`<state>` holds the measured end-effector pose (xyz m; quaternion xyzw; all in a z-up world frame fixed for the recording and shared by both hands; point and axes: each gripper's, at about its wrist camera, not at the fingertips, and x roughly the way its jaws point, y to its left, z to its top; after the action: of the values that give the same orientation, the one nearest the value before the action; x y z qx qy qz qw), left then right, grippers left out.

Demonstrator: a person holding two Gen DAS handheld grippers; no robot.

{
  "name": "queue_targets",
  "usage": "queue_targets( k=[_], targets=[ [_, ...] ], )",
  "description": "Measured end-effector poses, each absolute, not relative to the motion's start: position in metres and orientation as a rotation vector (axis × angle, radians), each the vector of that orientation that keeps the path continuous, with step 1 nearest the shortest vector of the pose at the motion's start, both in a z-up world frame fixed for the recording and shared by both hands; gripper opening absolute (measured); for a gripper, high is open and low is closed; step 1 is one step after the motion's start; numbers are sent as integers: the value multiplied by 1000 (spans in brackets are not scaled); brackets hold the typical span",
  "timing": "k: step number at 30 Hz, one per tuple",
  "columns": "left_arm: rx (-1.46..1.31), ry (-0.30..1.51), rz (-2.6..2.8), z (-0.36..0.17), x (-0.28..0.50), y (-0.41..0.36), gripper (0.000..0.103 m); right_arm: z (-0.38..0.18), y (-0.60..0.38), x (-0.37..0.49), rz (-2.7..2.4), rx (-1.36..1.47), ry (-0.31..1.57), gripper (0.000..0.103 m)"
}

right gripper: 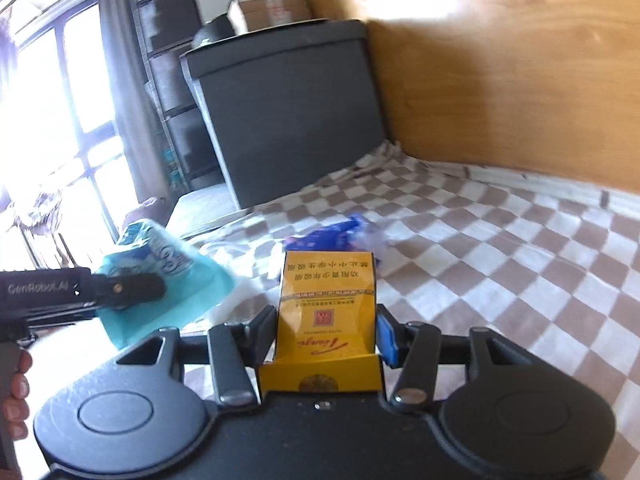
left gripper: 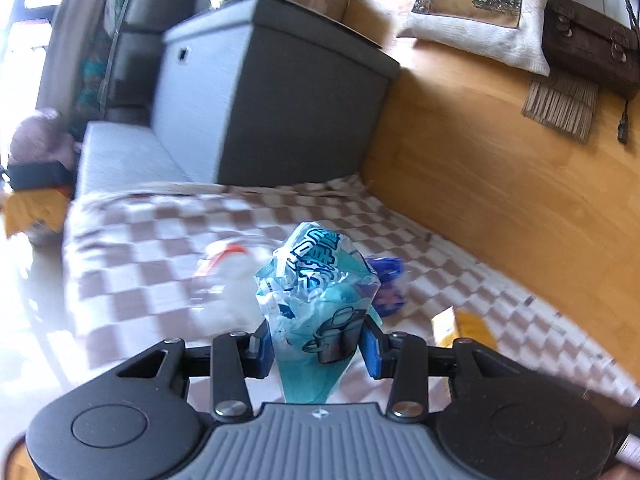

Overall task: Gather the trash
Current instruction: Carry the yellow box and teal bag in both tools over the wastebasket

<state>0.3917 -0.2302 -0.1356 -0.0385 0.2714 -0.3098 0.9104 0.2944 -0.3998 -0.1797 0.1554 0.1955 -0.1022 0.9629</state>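
Teal plastic fills the gap of my left gripper (left gripper: 316, 344): a crumpled blue-green wrapper (left gripper: 316, 280) is pinched between the pads, lifted above the checked blanket (left gripper: 160, 240) on the bed. From the right wrist camera I see that same wrapper (right gripper: 168, 276) off to the left, clamped by the left gripper's dark fingers, with a hand (right gripper: 16, 384) on its handle at the frame edge.

My right gripper (right gripper: 326, 338) is closed on a yellow cigarette pack (right gripper: 326, 304), its flip lid hanging open toward the camera, held just above the blanket (right gripper: 480, 260).

Still lying on the blanket are a dark blue wrapper (right gripper: 328, 236) beyond the pack and a white bag with an orange stripe (left gripper: 228, 272), blurred. A grey storage box (left gripper: 280, 112) stands at the bed's far end against the wooden wall (left gripper: 500, 160).
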Motion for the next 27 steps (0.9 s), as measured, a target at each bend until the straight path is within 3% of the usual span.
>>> queue_targets(
  k=[27],
  targets=[
    [-30,540,-409,-171,340,-56,43,-190,-250,318,9,102,513,53]
  ],
)
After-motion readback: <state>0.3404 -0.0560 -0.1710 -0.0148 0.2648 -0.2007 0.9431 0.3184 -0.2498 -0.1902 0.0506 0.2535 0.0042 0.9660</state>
